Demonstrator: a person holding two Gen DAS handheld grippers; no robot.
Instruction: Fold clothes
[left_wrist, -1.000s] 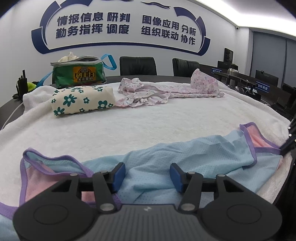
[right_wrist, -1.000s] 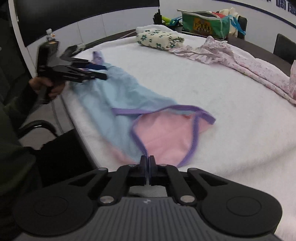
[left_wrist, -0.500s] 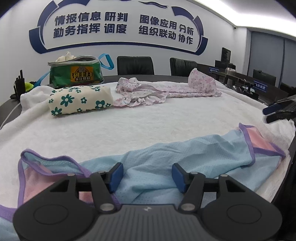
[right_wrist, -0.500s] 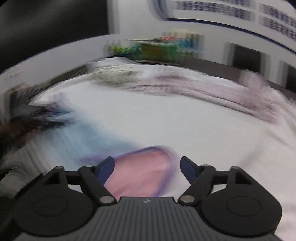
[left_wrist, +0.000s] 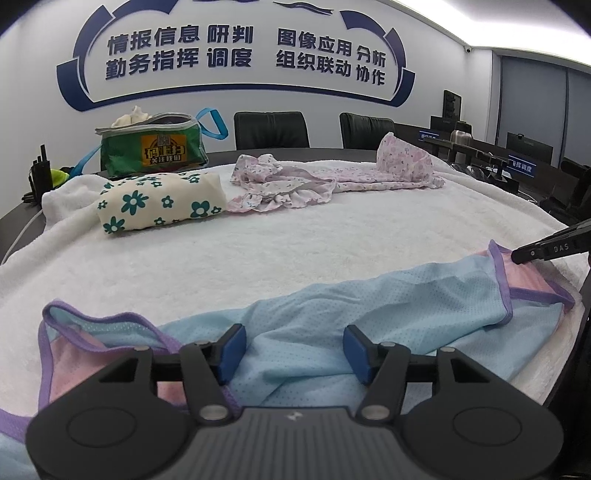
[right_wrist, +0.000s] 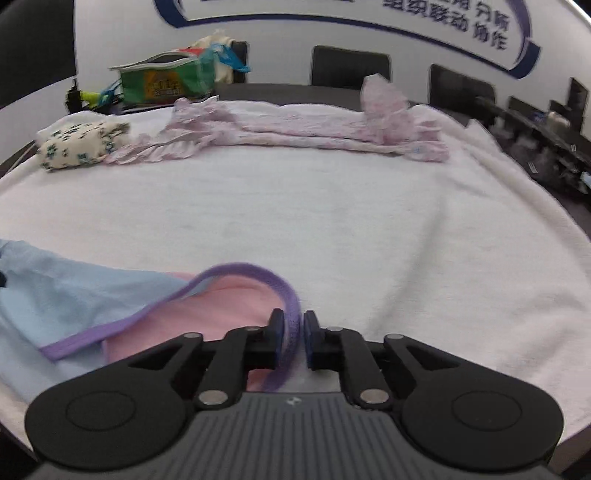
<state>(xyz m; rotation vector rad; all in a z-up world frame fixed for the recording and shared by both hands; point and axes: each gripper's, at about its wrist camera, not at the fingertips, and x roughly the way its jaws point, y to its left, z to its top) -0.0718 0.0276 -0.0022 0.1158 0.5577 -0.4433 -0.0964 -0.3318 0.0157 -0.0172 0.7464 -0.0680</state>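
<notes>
- Change noted: 1 second ago the right gripper (right_wrist: 293, 341) sits shut at the near hem of the blue garment (left_wrist: 388, 306); half a second ago it stands wide in a blurred swing; now its jaws are narrowed around the purple trim (right_wrist: 291, 321) at the garment's pink end, with a sliver of gap on the right side, so whether the pinch is full cannot be told.
- Left gripper (left_wrist: 293, 349): jaws wide, hovering over the rumpled blue cloth near the other pink-lined opening (left_wrist: 74, 350), holding nothing; its pose matches the 2 earlier views.
- Meaning for the task, as a judgement: the right end has been re-gripped at its corner; the left end has no hold yet.
- Location: the garment lies along the near edge of the white towel (left_wrist: 295, 251), partly overhanging it.
- Orientation: long axis runs left to right across the person, 1 pink opening at each end.
- Elsewhere: a folded flowered bundle (left_wrist: 162, 206) and an unfolded pink garment (left_wrist: 332, 177) lie at the far side, well apart from the blue one.
</notes>
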